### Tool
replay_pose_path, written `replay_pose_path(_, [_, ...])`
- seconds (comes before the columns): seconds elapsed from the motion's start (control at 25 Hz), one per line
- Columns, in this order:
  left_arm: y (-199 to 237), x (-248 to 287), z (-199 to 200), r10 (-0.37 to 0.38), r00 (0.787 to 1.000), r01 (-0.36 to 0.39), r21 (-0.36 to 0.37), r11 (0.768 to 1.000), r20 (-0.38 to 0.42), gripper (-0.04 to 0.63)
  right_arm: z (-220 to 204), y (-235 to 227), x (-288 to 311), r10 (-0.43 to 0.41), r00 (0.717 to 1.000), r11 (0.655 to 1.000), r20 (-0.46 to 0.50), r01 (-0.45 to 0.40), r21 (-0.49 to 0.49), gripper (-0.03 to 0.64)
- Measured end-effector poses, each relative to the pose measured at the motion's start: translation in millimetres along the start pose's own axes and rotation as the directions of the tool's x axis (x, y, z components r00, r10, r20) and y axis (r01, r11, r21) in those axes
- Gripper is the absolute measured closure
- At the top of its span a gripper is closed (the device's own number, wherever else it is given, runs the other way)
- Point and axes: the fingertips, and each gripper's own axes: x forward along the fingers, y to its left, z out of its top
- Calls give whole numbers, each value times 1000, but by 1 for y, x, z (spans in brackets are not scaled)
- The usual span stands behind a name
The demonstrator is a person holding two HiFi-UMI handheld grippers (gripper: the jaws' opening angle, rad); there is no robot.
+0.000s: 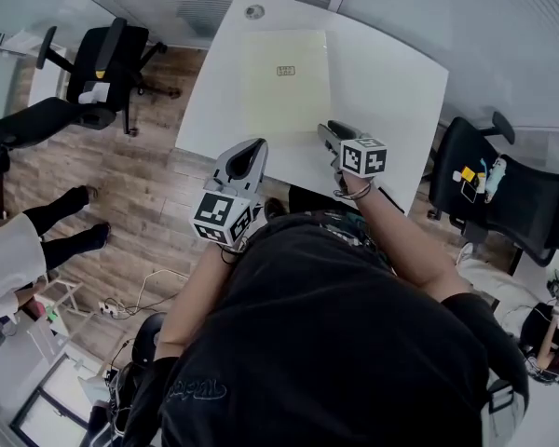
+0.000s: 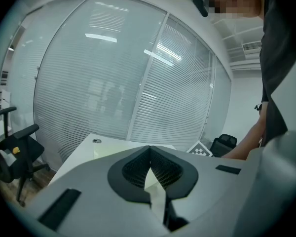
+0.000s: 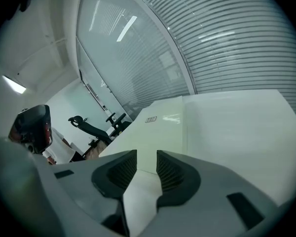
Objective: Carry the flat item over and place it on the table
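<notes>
Noted smooth, faintly glossy finish on pale yellow flat rectangular sheet (image 1: 284,77), with light reflecting off it. Found white bench (image 1: 391,82) smooth, hard, satin. Recorded matt grey moulded plastic on left gripper (image 1: 254,146) and right gripper (image 1: 327,128), with black ribbed, rubbery-looking pads (image 3: 168,169). Logged brown wood-grain plank floor (image 1: 140,184), low sheen.

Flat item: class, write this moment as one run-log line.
flat item: lying on white table | left gripper: shut, empty | right gripper: open, empty
</notes>
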Motion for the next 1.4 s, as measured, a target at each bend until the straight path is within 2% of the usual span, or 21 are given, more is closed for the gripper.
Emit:
replay_pose_path(0.32, [-22, -35, 7, -27, 998, 25, 44, 999, 52, 583, 12, 59, -51, 44, 990, 987, 131, -23, -157, 573])
replay_pose_path(0.48, [-31, -50, 4, -38, 997, 34, 51, 998, 65, 583, 10, 92, -75, 107, 978, 975, 177, -68, -211, 594])
replay_pose_path(0.6, [-36, -60, 0, -47, 996, 43, 59, 997, 73, 583, 2, 109, -86, 124, 974, 962, 190, -70, -265, 594])
replay_pose_path(1.2, [-63, -93, -19, -142, 988, 139, 59, 989, 66, 583, -38, 132, -139, 58, 968, 964, 246, 9, -264, 595])
replay_pose_path(1.4, [-70, -99, -28, -152, 987, 150, 39, 988, 57, 583, -50, 143, -155, 74, 966, 971, 249, -13, -239, 595])
